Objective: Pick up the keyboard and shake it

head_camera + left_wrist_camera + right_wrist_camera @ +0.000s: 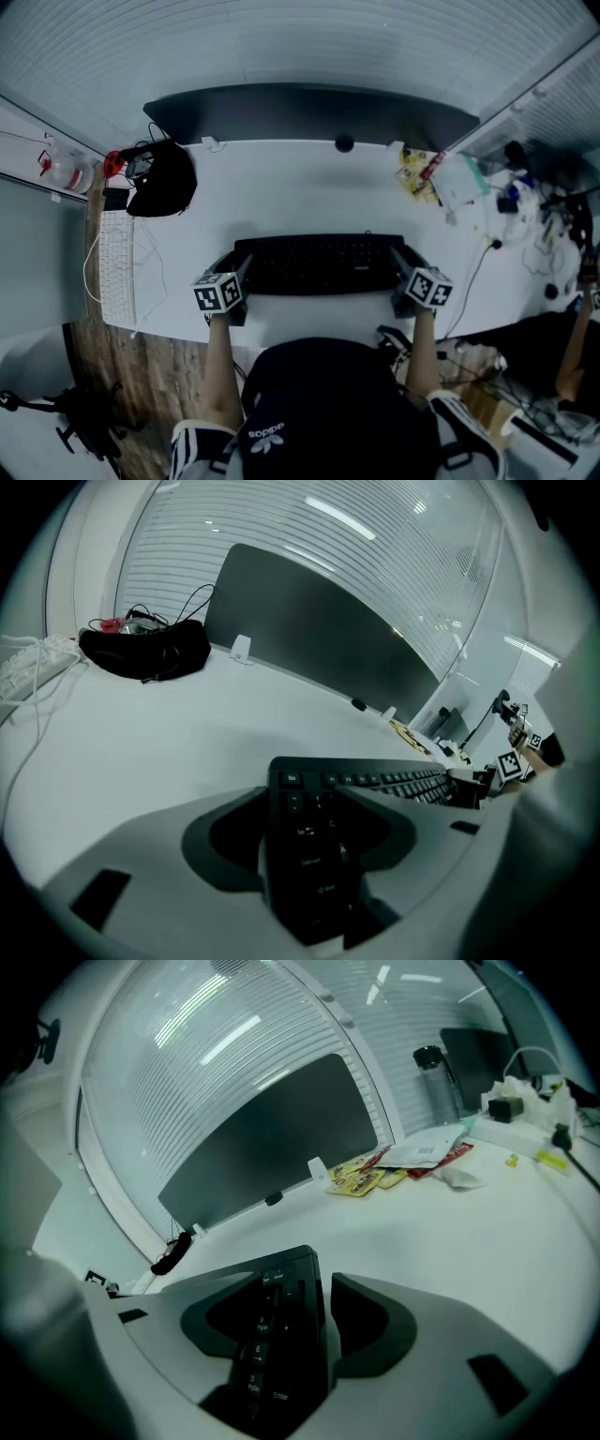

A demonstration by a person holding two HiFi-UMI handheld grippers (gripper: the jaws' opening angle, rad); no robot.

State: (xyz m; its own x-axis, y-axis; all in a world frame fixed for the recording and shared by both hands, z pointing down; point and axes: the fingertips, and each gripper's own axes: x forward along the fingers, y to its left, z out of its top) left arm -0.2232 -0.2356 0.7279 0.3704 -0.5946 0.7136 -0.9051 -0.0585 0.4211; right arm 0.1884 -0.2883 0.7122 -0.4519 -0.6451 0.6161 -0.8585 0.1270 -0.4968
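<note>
A black keyboard (pixel 319 264) lies flat on the white table (pixel 281 187), near its front edge. My left gripper (pixel 246 267) straddles the keyboard's left end and my right gripper (pixel 398 262) straddles its right end. In the left gripper view the keyboard's end (pixel 403 785) runs in between the jaws of the left gripper (pixel 309 827), with thin slits beside it. In the right gripper view the number-pad end (pixel 281 1283) sits between the jaws of the right gripper (pixel 323 1321), and a narrow gap shows on its right side. Both grippers stand open around the keyboard.
A black bag (pixel 161 178) with cables sits at the back left, and a white keyboard (pixel 117 267) lies along the left edge. A dark panel (pixel 309 112) closes the table's far side. Snack packets (pixel 417 173) and papers lie back right; a cable (pixel 469 272) crosses the right side.
</note>
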